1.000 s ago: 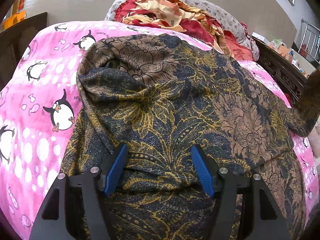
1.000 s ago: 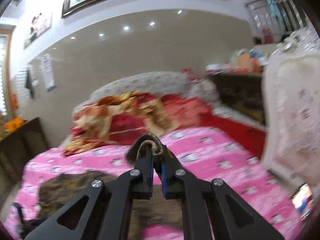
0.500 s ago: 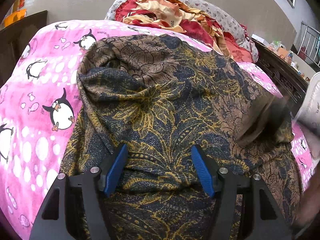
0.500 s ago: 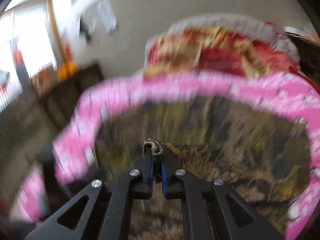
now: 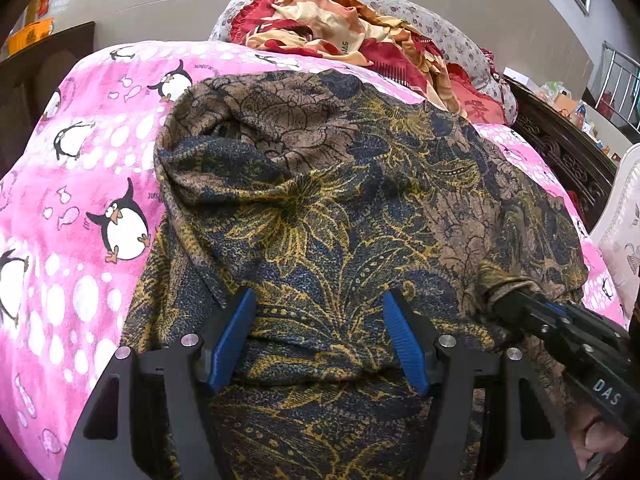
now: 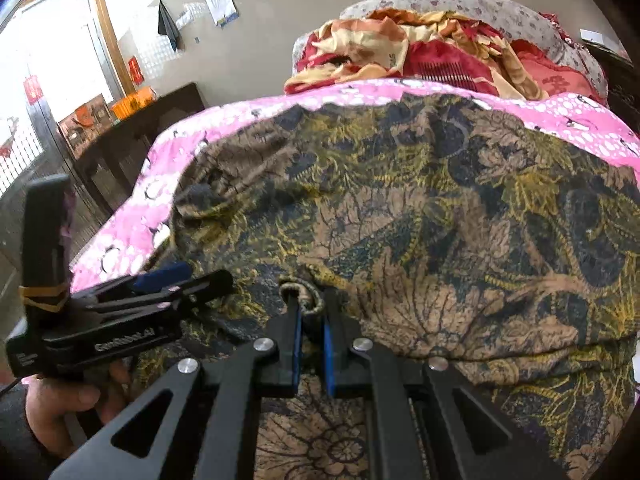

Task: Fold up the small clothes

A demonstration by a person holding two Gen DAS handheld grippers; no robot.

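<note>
I judge the fold to be under way, not finished: the one garment (image 5: 360, 208), a floral piece in brown, navy and gold, lies spread on the bed over the pink penguin blanket (image 5: 80, 184), and my right tongs (image 6: 310, 308) are clenched on a rolled hem or cuff of it, holding that edge low over the cloth's near part. My left tongs (image 5: 320, 336) stand released, the blue pads apart with the fabric lying between them, and as far as I can see they pinch nothing; they may simply be resting on the cloth. One side looks doubled over near me, but the far end is still bunched and wrinkled, so letting go, smoothing and at least one more fold seem left. Counting: one garment to fold, two tongs, one pink blanket, one heap of red and cream bedding (image 5: 348, 44) at the head of the bed. I see no other small clothes and no finished stack.
</note>
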